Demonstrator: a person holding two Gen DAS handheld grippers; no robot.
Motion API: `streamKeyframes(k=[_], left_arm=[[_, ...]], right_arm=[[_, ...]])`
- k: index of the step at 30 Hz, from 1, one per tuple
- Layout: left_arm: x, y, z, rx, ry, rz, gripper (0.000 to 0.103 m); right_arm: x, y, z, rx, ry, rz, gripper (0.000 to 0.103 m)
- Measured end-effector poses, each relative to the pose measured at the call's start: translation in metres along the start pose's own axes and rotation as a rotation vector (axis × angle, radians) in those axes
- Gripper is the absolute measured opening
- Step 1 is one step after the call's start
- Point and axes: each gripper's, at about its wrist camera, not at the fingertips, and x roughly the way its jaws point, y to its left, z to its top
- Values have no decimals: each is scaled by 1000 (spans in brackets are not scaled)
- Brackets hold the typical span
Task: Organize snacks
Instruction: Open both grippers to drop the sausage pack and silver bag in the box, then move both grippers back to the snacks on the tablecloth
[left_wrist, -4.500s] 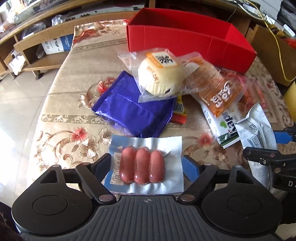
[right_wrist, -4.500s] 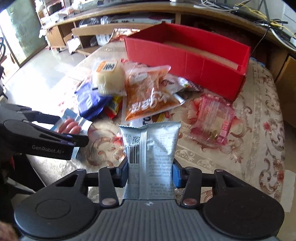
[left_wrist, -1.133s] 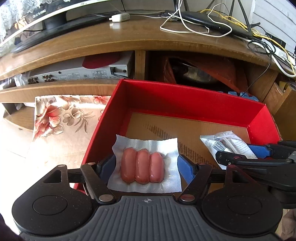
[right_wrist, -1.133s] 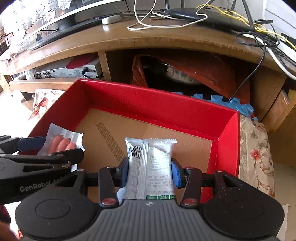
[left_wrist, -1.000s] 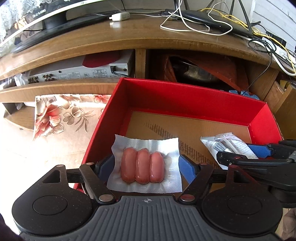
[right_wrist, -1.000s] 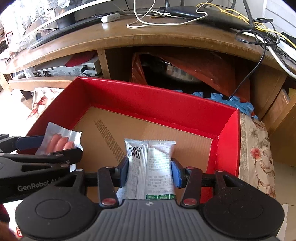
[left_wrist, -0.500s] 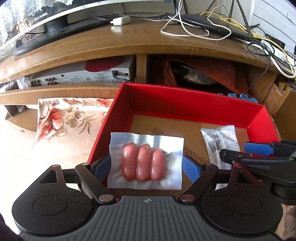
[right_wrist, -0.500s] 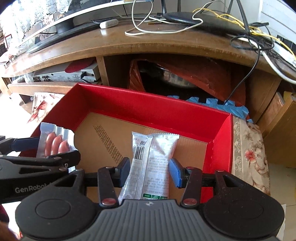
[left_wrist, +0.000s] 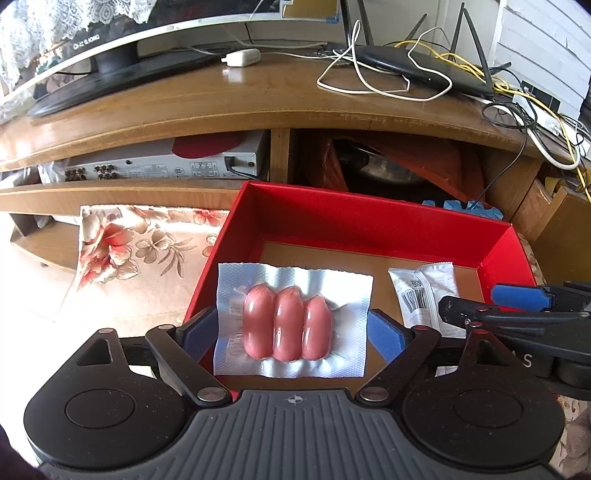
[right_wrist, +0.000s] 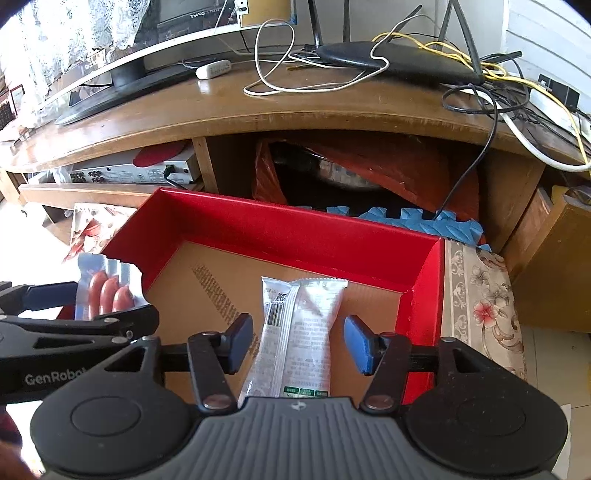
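- The step in hand is the release: both snacks are over the red box (left_wrist: 369, 225), and each claw is letting go of its packet.
- The left claw (left_wrist: 291, 328) is opening; the sausage pack (left_wrist: 291, 321), three pink sausages sealed in clear film, sits between its blue pads with the film edges just at the pads, no longer bent by any squeeze. It hangs over the box's left wall and near corner, so part of it is not yet over the cardboard floor.
- The right claw (right_wrist: 299, 343) is also opening; a clear gap shows on both sides of the silver snack bar (right_wrist: 299, 332), which lies tilted between the pads, its far end down on the box floor.
- Judging by this, the bar is as good as placed; the sausage pack is the doubtful one, since it could catch on the wall or slip outside.
- The next move calls for spreading both claws fully, nudging the left one a little inward over the floor, then lifting both straight out and going back to the counter (left_wrist: 147, 247) with the flowered cloth for more snacks.
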Motion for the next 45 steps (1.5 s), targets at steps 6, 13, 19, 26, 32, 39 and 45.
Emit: streamKeyframes(k=[6, 13, 19, 26, 32, 39, 45], left_arm=[[4, -1, 0, 3, 3, 14, 93], [-1, 1, -1, 3, -1, 13, 93], [-13, 2, -5, -2, -12, 5, 94], [-33, 7, -14, -17, -29, -2, 94], [-48, 12, -23, -25, -32, -3, 95], [-59, 15, -35, -13, -34, 4, 95], [-71, 20, -49, -14, -32, 4, 95]], right_arm=[[3, -2, -1, 7, 8, -1, 54], [-4, -1, -4, 9, -1, -2, 54], [-18, 3, -6, 5, -15, 4, 54], [-40, 11, -13, -6, -38, 23, 55], [-52, 18, -22, -13, -44, 40, 55], [-62, 25, -34, -21, -37, 45, 55], [-72, 33, -47, -38, -30, 58, 55]])
